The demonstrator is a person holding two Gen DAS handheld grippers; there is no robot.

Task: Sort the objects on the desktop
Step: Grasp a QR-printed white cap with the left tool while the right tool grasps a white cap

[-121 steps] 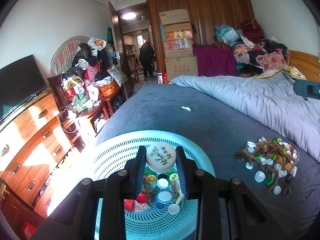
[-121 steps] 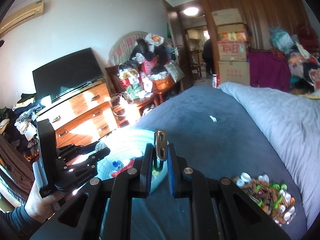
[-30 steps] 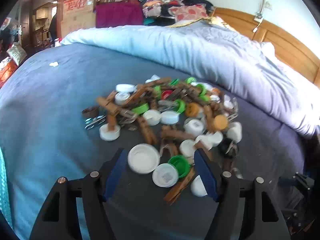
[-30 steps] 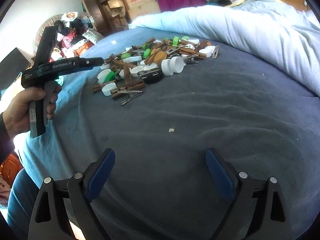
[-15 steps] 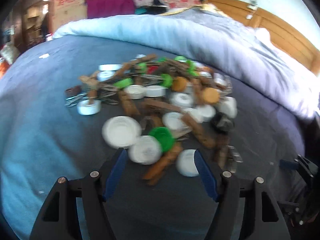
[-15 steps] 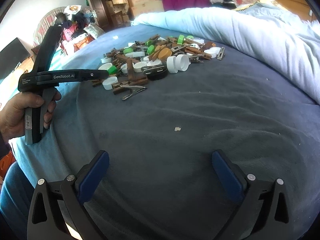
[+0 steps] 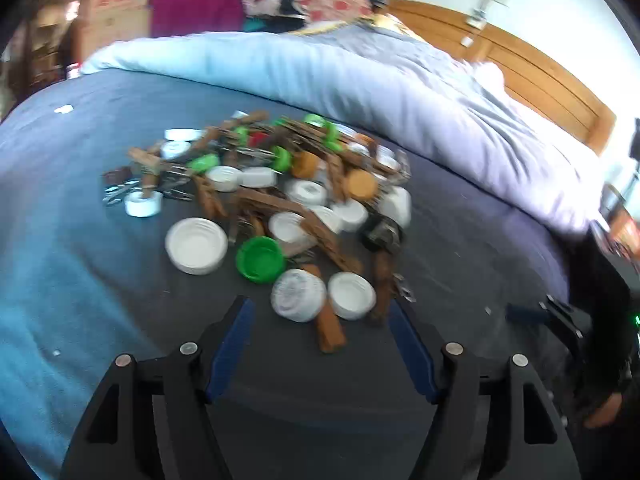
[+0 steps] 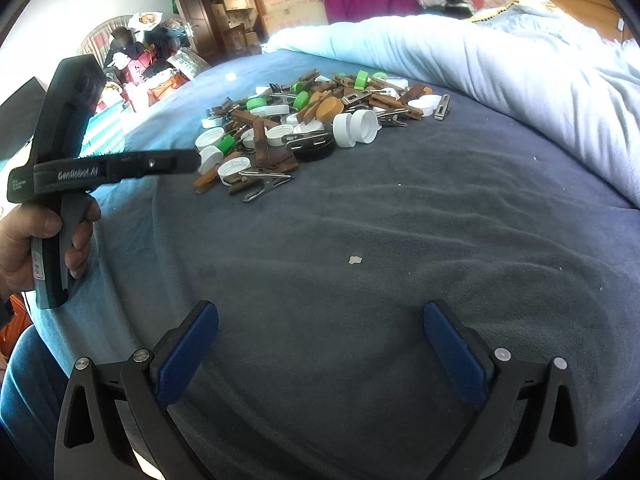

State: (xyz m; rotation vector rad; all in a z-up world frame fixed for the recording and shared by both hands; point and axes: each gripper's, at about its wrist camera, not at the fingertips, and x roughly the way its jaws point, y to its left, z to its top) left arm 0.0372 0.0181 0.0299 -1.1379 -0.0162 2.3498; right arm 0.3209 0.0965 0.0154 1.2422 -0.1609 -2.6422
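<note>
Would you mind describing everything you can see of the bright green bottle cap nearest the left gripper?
The green cap looks like a round plastic bottle cap, bright green, lying open side up so its hollow and raised rim show. It sits on the dark blue blanket at the near edge of the pile, just ahead of the open left gripper, which does not touch it. A large white lid lies beside it, a smaller white cap sits against its near side, and brown clothespins crowd behind it.

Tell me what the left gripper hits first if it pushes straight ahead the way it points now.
Most likely the near edge of the pile: the left gripper is open, and the brown wooden clothespin lies between its fingers, with the two white caps just beyond. Depth is uncertain; it may pass over them.
</note>
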